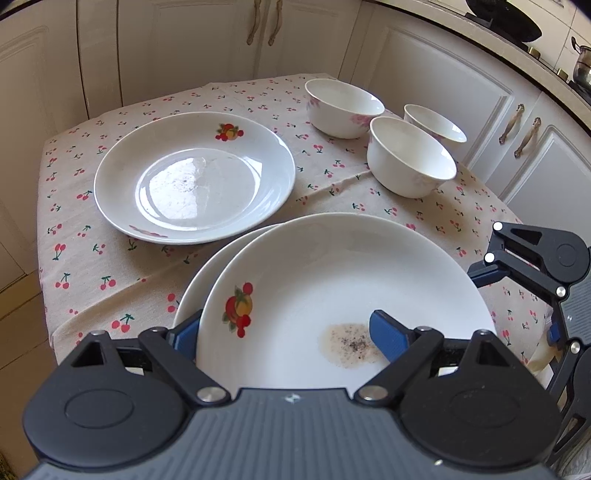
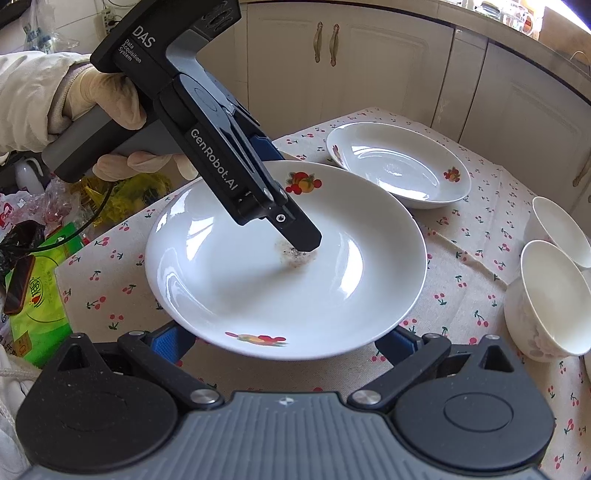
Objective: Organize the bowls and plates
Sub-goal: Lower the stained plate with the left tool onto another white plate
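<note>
A white plate with fruit prints and a brown stain [image 1: 332, 288] is held tilted above a second plate [image 1: 195, 280]. My left gripper [image 1: 284, 336] is shut on its rim, one blue finger [image 1: 388, 334] inside and one [image 1: 186, 334] under it. In the right wrist view the same plate [image 2: 258, 280] shows with the left gripper [image 2: 295, 229] on it. My right gripper [image 2: 284, 343] is open, fingers spread under the plate's near rim. Another plate [image 1: 192, 177] lies farther back [image 2: 399, 166]. Three white bowls [image 1: 343, 107] [image 1: 410, 158] [image 1: 436, 123] stand at the right.
A cherry-print cloth [image 1: 92, 258] covers the small table. White cabinets [image 1: 184, 44] stand behind and to the right. Bags and packets [image 2: 37, 280] lie off the table's left side. A pan [image 1: 502, 18] sits on the counter.
</note>
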A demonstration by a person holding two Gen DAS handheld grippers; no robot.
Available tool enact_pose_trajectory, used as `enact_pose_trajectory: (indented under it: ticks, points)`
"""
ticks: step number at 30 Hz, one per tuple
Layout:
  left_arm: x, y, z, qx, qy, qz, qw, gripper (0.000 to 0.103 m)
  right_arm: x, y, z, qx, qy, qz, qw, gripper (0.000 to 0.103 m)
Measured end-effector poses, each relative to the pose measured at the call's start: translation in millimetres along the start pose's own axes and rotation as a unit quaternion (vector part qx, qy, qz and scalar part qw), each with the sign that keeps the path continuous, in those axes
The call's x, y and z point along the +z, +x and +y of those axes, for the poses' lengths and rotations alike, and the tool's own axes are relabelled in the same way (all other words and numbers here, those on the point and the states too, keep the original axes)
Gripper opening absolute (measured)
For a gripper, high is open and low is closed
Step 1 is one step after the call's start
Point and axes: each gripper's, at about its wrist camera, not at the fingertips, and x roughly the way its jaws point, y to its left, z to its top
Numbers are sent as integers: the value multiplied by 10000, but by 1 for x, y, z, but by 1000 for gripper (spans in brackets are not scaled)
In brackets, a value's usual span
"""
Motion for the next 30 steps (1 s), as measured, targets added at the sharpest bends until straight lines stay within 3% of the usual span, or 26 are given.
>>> enact_pose_trajectory:
  ticks: [19,30]
  points:
    - [-5,-12,5,44,-276,47,9996,91,1,-5,4,-31,148,17,9999,103]
    - [-6,-22,0,353,-146,8,9993,93,-1,-9,8,-43,127,-28,9999,103]
